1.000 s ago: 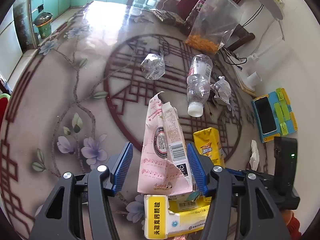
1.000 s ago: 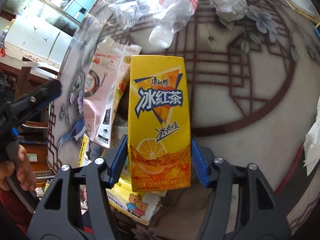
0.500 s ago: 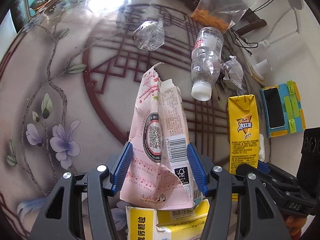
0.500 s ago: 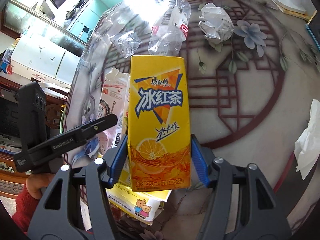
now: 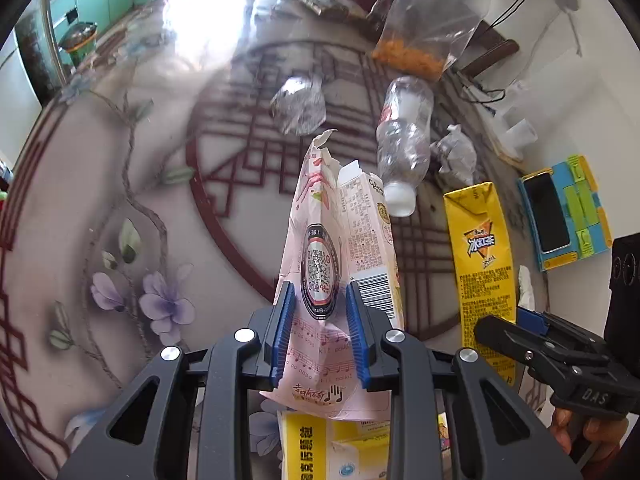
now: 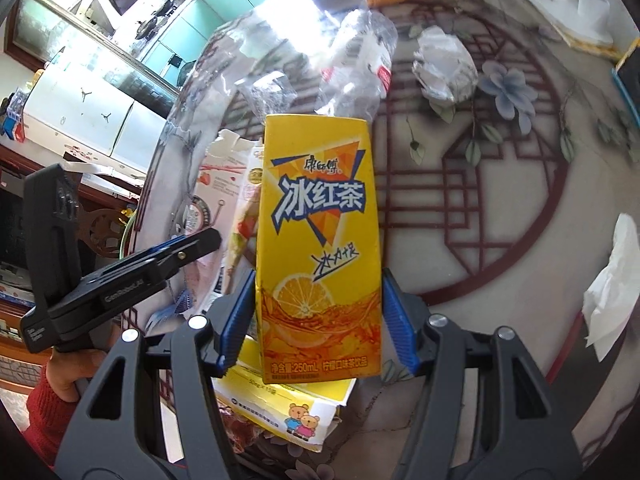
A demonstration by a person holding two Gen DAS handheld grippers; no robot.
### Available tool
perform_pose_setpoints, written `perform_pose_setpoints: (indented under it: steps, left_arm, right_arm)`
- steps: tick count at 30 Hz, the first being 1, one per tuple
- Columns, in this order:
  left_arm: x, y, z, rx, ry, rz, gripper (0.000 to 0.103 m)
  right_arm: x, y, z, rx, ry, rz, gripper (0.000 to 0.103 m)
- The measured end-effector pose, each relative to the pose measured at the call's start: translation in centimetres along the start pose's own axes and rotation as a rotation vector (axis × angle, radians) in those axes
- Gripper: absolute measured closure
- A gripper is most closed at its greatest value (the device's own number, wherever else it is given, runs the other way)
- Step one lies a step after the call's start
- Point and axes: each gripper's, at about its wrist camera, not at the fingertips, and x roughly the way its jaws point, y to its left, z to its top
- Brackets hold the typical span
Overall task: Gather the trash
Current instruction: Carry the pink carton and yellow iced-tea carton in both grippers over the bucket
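Both my grippers carry a carton.

My left gripper (image 5: 320, 332), jaws just closing, pinches the pink milk carton (image 5: 340, 264) low, crumpling it: light, soft card. My right gripper (image 6: 318, 316) clamps the stiffer yellow iced-tea carton (image 6: 316, 248) near its base, beside the first.

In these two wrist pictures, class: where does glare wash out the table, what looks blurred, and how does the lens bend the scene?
Left wrist view: window glare whitens the far table; the crumpled clear wrapper is smeared; the pink carton is sharp. Right wrist view: glare bleaches the clear plastic bottle; the yellow iced-tea carton is crisp; both views bow at the edges.
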Motion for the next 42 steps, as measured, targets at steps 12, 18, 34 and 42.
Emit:
perform_pose_setpoints:
  steps: [12, 18, 34, 42]
  left_arm:
    - [-7.9, 1.6, 0.0, 0.015, -0.174, 0.007, 0.079]
    - [-9.5, 3.3, -0.2, -0.002, -0.212, 0.038, 0.079]
    - [-15.1, 12.7, -1.0, -0.063, -0.305, 0.107, 0.079]
    - [-17.4, 18.4, -0.5, -0.076, -0.325, 0.113, 0.079]
  right_arm:
    - [-3.5, 4.1, 1.3, -0.084, -0.083, 0.017, 0.044]
    - [-3.4, 6.7, 2.2, -0.13, -0.083, 0.017, 0.044]
    - [-1.2, 15.0, 1.7, -0.197, -0.094, 0.01, 0.044]
    - [-0.2, 19.0, 1.2, -0.174, -0.12, -0.017, 0.044]
